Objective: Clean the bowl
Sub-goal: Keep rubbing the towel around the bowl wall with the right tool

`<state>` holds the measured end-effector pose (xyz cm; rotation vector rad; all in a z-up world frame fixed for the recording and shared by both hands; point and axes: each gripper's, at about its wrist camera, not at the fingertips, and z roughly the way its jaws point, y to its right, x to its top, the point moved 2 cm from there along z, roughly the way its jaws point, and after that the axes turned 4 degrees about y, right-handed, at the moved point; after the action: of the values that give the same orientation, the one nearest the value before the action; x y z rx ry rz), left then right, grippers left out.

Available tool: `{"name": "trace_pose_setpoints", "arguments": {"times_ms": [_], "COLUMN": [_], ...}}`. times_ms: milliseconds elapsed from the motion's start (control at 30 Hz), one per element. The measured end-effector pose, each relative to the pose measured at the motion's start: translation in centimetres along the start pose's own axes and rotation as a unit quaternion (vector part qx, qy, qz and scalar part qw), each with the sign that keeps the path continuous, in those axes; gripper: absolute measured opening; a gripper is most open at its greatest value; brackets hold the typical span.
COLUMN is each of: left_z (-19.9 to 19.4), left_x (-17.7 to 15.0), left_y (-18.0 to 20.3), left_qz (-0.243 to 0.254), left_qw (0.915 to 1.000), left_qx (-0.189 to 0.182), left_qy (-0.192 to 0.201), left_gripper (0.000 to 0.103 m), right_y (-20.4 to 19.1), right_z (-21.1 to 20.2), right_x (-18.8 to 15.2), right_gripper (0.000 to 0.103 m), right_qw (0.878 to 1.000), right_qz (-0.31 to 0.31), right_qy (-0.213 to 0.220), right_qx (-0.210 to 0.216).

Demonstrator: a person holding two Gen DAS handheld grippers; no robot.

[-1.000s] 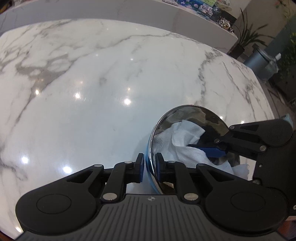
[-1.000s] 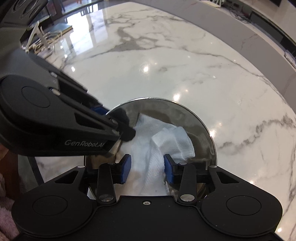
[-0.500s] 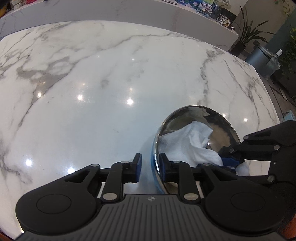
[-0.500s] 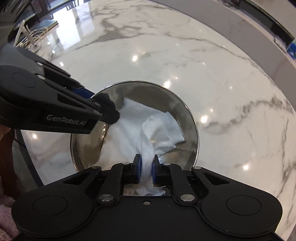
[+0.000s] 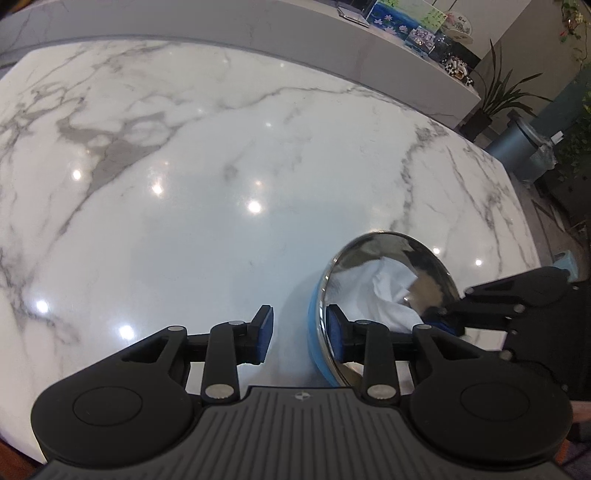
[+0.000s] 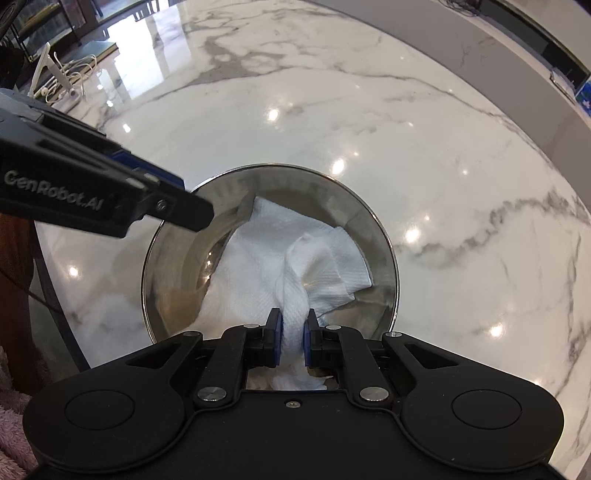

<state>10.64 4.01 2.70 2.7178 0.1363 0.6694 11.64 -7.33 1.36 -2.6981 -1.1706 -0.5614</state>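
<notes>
A steel bowl (image 6: pixel 369 221) with a blue outside (image 5: pixel 314 317) sits on the white marble table (image 6: pixel 406 129). A white paper towel (image 6: pixel 280 266) lies crumpled inside it and shows in the left wrist view (image 5: pixel 373 291). My right gripper (image 6: pixel 292 334) is shut on the towel's near end, at the bowl's near rim. My left gripper (image 5: pixel 299 332) is open and straddles the bowl's rim, one pad inside, the other well clear outside. It reaches in from the left in the right wrist view (image 6: pixel 162 206).
A raised grey counter (image 5: pixel 258 33) with small decorated items runs along the table's far edge. A potted plant (image 5: pixel 495 96) and a grey bin (image 5: pixel 521 147) stand beyond the right edge. Cables and a white stand (image 6: pixel 59 81) lie far left.
My left gripper has opened and let go of the bowl's rim. My right gripper has closed on the towel. The bowl has settled further to the right in the left view.
</notes>
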Motion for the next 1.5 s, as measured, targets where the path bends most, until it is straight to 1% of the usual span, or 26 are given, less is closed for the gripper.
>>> {"name": "trace_pose_setpoints", "arguments": {"times_ms": [100,200,267,333,400,467,567,733,800,900,933,1067,1133,1200,1300,1433,1500], "left_z": [0.2,0.5,0.7,0.8,0.9,0.9,0.9,1.2,1.3,1.4,1.4,1.4,1.5,1.5,1.5,1.5,1.5], "left_x": [0.0,0.0,0.0,0.0,0.0,0.0,0.0,0.0,0.0,0.1,0.1,0.2,0.2,0.2,0.1,0.1,0.1], "left_y": [0.2,0.5,0.5,0.5,0.3,0.1,0.0,0.2,0.2,0.2,0.2,0.2,0.3,0.3,0.3,0.2,0.2], "left_qz": [0.003,0.005,0.005,0.004,0.002,-0.003,-0.006,-0.004,-0.006,-0.012,-0.013,-0.014,-0.014,-0.014,-0.012,-0.011,-0.012], "left_qw": [1.0,0.9999,0.9999,0.9999,0.9999,0.9998,0.9996,0.9998,0.9998,0.9998,0.9997,0.9998,0.9998,0.9998,0.9998,0.9999,0.9998], "left_qx": [-0.006,-0.01,-0.012,-0.012,-0.015,-0.02,-0.025,-0.018,-0.016,-0.017,-0.018,-0.014,-0.013,-0.013,-0.012,-0.012,-0.012], "left_qy": [-0.002,-0.005,-0.006,-0.006,-0.006,-0.007,-0.008,-0.008,-0.007,-0.007,-0.007,-0.005,-0.005,-0.004,-0.003,-0.002,-0.002], "left_gripper": [0.014,0.011,0.011,0.011,0.011,0.011,0.011,0.011,0.01,0.01,0.01,0.01,0.009,0.009,0.008,0.008,0.008], "right_y": [0.0,-0.1,-0.1,-0.1,-0.2,-0.4,-0.8,-0.6,-0.6,-0.9,-1.0,-1.6,-2.1,-2.5,-3.0,-3.0,-3.0], "right_z": [0.0,-0.1,-0.1,-0.1,-0.2,0.2,0.6,0.6,0.6,0.5,0.5,0.3,0.2,0.2,0.3,0.2,0.1], "right_x": [0.3,0.6,0.8,1.0,1.2,1.3,1.4,1.3,1.3,1.2,1.3,1.5,1.6,1.7,1.6,1.5,1.4], "right_gripper": [0.011,0.021,0.034,0.038,0.039,0.045,0.048,0.047,0.042,0.032,0.025,0.019,0.019,0.019,0.019,0.021,0.029], "right_qw": [1.0,1.0,1.0,0.999,0.999,0.999,0.999,0.999,0.999,0.998,0.998,0.997,0.996,0.995,0.994,0.994,0.994], "right_qz": [-0.005,-0.009,-0.012,-0.015,-0.018,-0.022,-0.03,-0.027,-0.03,-0.044,-0.05,-0.061,-0.067,-0.076,-0.095,-0.097,-0.1], "right_qy": [0.009,0.018,0.024,0.03,0.036,0.037,0.038,0.04,0.042,0.042,0.043,0.041,0.036,0.029,0.016,0.007,0.0], "right_qx": [0.0,0.001,0.001,0.001,0.001,0.0,-0.002,0.008,0.011,0.011,0.012,0.028,0.044,0.051,0.045,0.043,0.052]}}
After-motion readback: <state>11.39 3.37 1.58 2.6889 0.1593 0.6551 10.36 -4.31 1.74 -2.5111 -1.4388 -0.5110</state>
